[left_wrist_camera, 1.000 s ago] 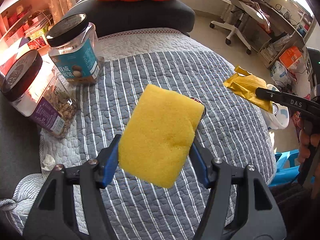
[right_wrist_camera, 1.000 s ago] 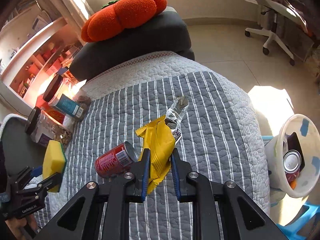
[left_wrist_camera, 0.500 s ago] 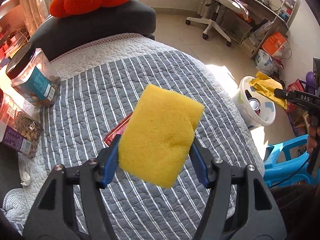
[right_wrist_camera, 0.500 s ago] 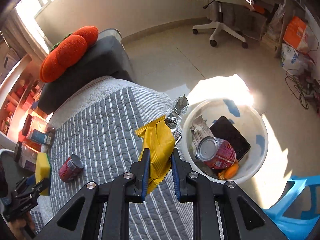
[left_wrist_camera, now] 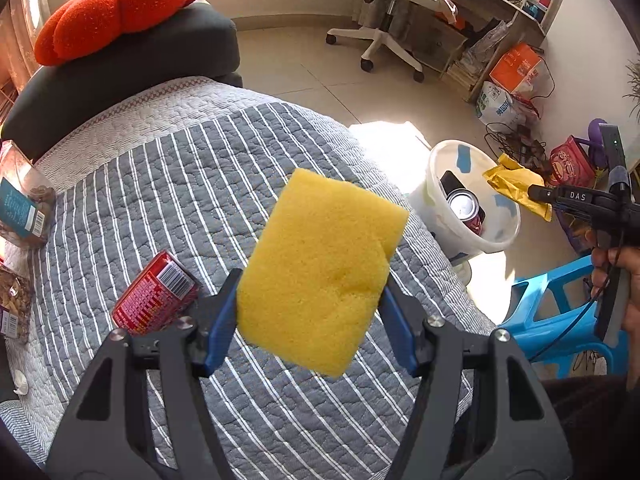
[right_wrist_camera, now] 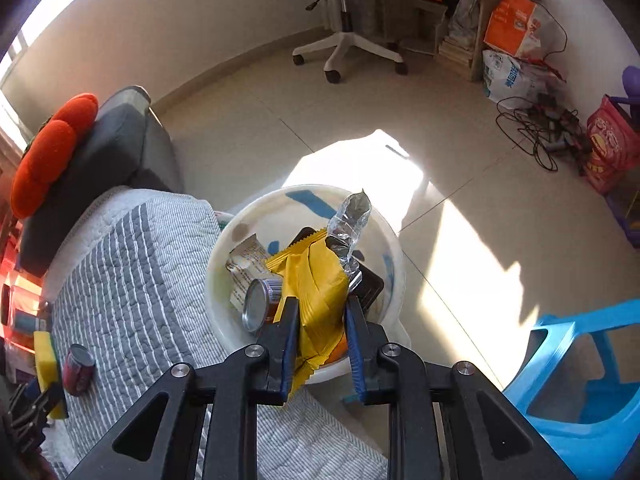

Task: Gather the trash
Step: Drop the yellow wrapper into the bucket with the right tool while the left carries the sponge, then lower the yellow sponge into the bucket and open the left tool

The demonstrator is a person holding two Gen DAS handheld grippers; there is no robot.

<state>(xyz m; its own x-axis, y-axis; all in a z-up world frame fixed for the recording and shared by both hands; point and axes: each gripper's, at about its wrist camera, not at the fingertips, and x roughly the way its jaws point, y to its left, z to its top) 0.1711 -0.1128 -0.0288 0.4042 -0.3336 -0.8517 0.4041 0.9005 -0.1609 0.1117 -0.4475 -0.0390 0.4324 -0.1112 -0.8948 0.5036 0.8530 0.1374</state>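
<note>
Item: trash collection, part done. White bucket (right_wrist_camera: 394, 236), centre of the right wrist view, already holds a silver-topped can (right_wrist_camera: 258, 306), a printed paper wrapper (right_wrist_camera: 244, 264) and a dark flat packet (right_wrist_camera: 370, 286). Right gripper (right_wrist_camera: 320, 320), lower centre, hangs over the bucket mouth with the yellow snack wrapper (right_wrist_camera: 314, 280) and a clear crinkled film (right_wrist_camera: 350, 224) between its blue pads; its jaws have just been opening, a gap shows at the right-hand pad, and the wrapper leans on the left-hand one, so judged to be at the point of release, not yet dropped. Left gripper (left_wrist_camera: 310, 308), lower centre of the left wrist view, is clamped on a yellow sponge (left_wrist_camera: 320, 268), pads pressed into both sides. Outstanding: a red can (left_wrist_camera: 154, 294) lying on its side on the striped quilt (left_wrist_camera: 160, 184), lower left of that view; whether the sponge counts as trash cannot be told. Views compared: the right wrist view alone looks straight down into the bucket and shows the paper wrapper there; the left wrist view alone shows the right gripper from the side at right, the person's hand (left_wrist_camera: 618, 264) on its handle, the can's barcode label, and snack jars (left_wrist_camera: 22, 208) at the left edge.
</note>
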